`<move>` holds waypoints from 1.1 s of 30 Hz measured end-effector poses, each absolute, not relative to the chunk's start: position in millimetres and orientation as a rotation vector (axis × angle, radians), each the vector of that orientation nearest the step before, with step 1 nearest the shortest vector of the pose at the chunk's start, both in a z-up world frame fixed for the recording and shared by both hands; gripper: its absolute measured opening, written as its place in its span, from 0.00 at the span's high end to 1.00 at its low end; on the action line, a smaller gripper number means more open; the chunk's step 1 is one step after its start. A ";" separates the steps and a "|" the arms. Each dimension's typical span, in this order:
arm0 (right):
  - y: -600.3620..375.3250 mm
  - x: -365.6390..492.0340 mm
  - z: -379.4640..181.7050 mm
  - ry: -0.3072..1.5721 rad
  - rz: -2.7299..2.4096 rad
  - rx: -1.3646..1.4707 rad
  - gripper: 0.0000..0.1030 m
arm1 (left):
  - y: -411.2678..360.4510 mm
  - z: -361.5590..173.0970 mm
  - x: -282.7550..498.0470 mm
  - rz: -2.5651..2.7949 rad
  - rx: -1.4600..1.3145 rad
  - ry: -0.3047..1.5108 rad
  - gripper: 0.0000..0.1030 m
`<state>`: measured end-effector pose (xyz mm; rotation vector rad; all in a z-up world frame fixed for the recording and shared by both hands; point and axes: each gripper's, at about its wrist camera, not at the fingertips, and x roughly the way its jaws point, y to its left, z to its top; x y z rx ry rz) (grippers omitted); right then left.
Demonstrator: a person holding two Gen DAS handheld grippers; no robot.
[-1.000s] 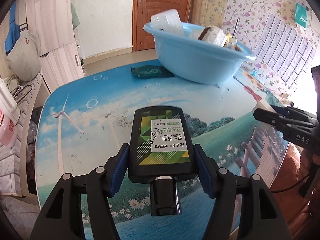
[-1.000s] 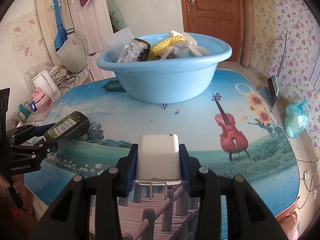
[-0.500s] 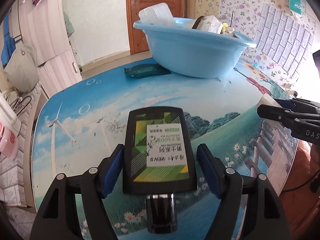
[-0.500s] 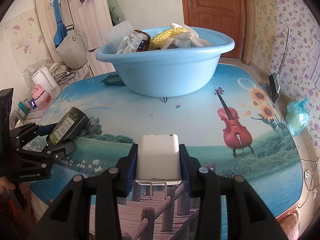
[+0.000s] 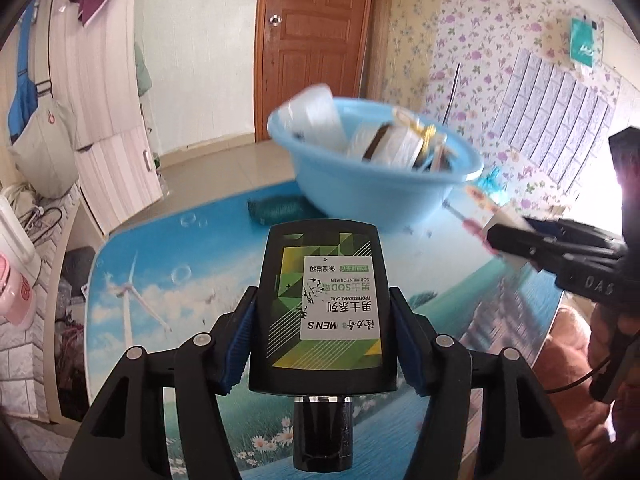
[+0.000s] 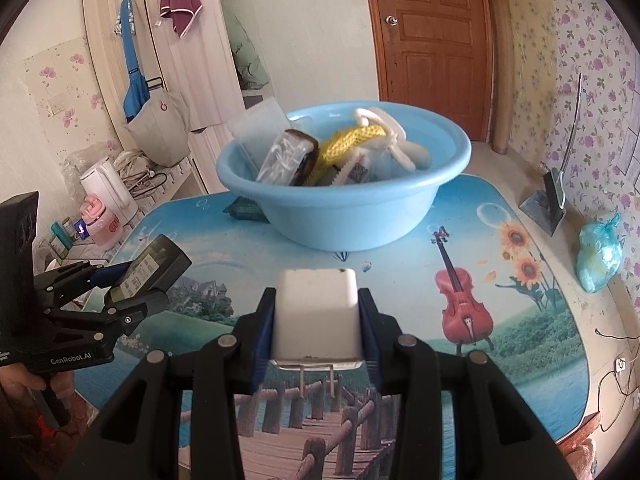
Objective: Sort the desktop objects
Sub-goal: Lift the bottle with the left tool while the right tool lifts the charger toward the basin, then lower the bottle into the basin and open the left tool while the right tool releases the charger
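My left gripper [image 5: 322, 332] is shut on a black bottle [image 5: 324, 308] with a green and white label, cap toward me, held above the table. The bottle also shows in the right wrist view [image 6: 154, 270], at the left. My right gripper [image 6: 316, 320] is shut on a white charger plug [image 6: 316, 316], prongs toward me, raised over the table's near edge. It shows at the right of the left wrist view [image 5: 516, 240]. A light blue basin [image 6: 344, 196] stands at the far side of the table, holding several items including a yellow mesh piece [image 6: 352, 140].
A dark green packet [image 5: 276, 208] lies on the picture-printed table [image 6: 400, 264] beside the basin's left. A blue plastic bag [image 6: 600, 256] and a dustpan [image 6: 546, 204] sit beyond the table's right edge. A kettle [image 6: 106, 188] stands on a shelf at left.
My left gripper opened briefly around the bottle, then closed on it again and lifted it higher, tilting toward the basin. My right gripper rose slightly with the plug.
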<state>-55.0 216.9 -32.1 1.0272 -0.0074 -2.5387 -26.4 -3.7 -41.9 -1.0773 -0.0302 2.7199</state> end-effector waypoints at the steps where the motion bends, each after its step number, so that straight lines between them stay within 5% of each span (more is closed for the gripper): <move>1: 216.4 -55.1 -27.4 -0.008 -2.540 1.011 0.64 | -3.7 -34.1 -27.0 2.726 -1.056 -0.032 0.40; 13: 211.9 -81.8 11.5 -0.039 -2.556 0.867 0.64 | 14.0 15.3 -71.5 2.711 -0.941 -0.063 0.40; 33: 235.0 -179.5 21.4 -0.052 -2.603 0.885 0.64 | 62.9 7.4 -181.4 2.605 -0.998 -0.034 0.40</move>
